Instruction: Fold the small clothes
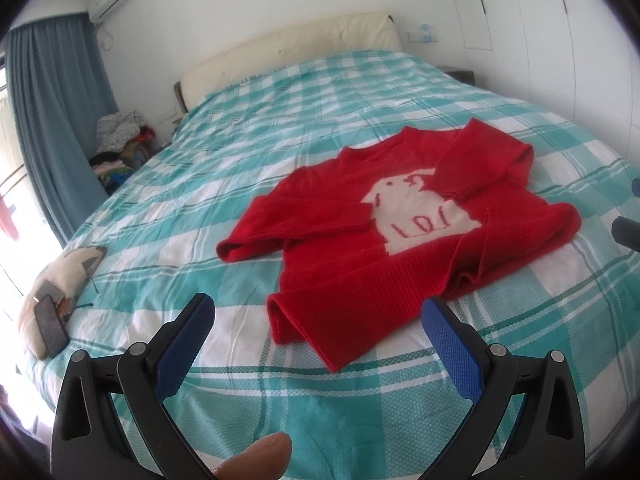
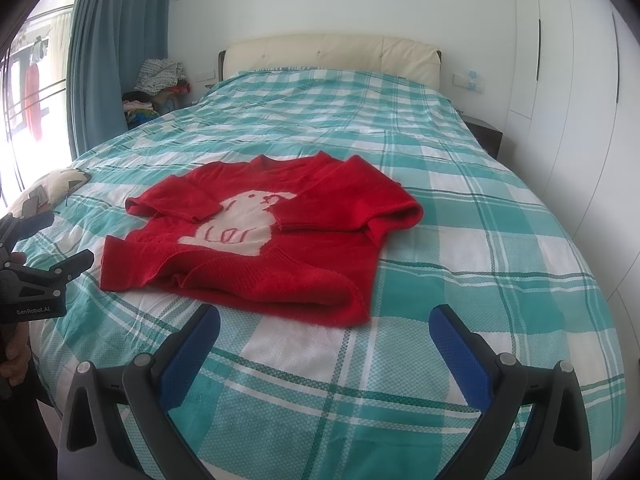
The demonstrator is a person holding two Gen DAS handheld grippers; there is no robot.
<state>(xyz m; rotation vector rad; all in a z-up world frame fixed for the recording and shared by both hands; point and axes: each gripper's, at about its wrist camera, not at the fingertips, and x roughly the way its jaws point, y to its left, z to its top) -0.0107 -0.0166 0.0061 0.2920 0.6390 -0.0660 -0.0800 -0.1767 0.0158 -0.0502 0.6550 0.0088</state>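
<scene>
Teal-and-white checked bedding covers one bed (image 2: 460,220), and on it we count one red sweater (image 2: 256,240), one cream cushion (image 1: 68,276) with one dark phone (image 1: 50,324) on it, and our two grippers. We see the sweater lying face up, with a white animal figure (image 2: 240,224) knitted on the chest and both sleeves folded in across the front; its ribbed hem is rumpled. Our left gripper (image 1: 316,320) hangs just short of the hem, its blue-padded jaws spread wide and holding nothing. Our right gripper (image 2: 324,328) hangs likewise near the hem's right corner, jaws wide apart and empty.
</scene>
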